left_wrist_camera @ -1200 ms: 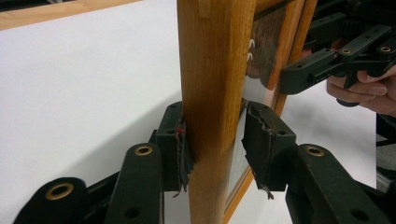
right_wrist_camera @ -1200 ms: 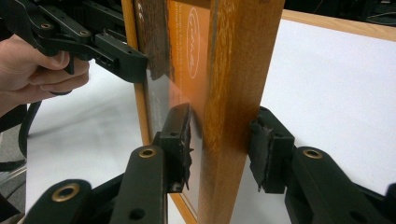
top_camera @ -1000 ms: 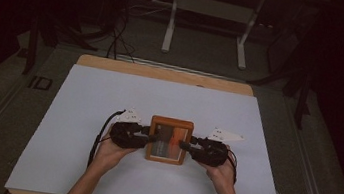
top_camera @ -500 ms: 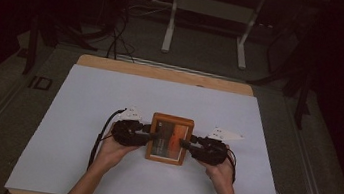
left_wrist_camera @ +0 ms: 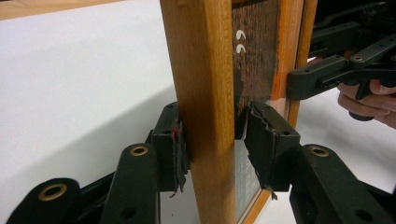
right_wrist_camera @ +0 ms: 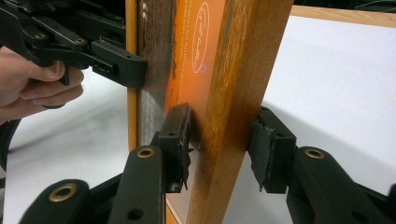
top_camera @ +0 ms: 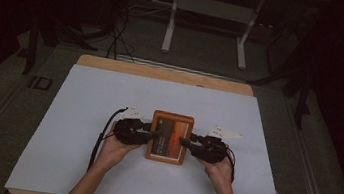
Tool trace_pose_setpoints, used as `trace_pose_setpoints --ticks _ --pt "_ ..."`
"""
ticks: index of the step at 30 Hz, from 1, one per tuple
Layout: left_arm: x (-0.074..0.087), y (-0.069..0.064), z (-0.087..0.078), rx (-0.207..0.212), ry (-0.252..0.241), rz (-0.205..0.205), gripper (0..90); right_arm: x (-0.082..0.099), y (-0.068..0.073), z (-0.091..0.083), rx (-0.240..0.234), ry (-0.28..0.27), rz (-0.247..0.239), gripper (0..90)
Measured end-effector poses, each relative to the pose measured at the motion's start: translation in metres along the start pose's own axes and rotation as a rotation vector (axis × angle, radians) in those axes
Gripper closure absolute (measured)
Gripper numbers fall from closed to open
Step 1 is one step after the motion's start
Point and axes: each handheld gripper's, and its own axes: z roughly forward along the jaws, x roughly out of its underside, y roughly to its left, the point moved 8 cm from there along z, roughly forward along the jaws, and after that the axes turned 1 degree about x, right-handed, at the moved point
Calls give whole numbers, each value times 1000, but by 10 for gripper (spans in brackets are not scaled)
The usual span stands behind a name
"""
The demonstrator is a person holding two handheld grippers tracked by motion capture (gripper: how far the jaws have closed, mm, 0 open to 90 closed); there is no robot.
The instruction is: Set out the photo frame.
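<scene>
Item 1, white sheet: covers most of a wooden tabletop, whose bare edge shows along the far side; dark floor with loose cables and a pale metal stand lie beyond. Item 2, left gripper: held in the person's left hand, cable trailing off its near-left side, a small white tag just beside it on the sheet. In the left gripper view its 2 jaws straddle the left rail of the frame; the left pad lies against the outer wood edge, while the right pad sits just off the glass side with a narrow gap, so the hold looks loose and a firm clamp cannot be confirmed. Item 3, wooden picture frame: flat on the sheet, centre-near, between both grippers, bearing a brown-and-orange printed insert. Nothing lies between it and either gripper. Item 4, right gripper: in the person's right hand, a second white tag just beyond it. Its jaws have just been opening with the frame's right rail between them; the left pad touches the printed face, the right pad stands slightly clear of the outer edge.
</scene>
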Motion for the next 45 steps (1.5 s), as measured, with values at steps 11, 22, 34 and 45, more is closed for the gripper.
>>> trace_pose_setpoints --ticks 11,22,34,45 --pt "0 -1 0 -6 5 8 585 0 1 0 13 4 -1 595" --pt "3 0 0 -4 17 7 545 4 2 2 10 23 -22 562" --pt "0 2 -8 -7 -9 -15 476 3 5 1 6 46 -33 470" --pt "-7 -2 -19 4 -44 -27 465 -3 3 -9 48 40 -52 448"
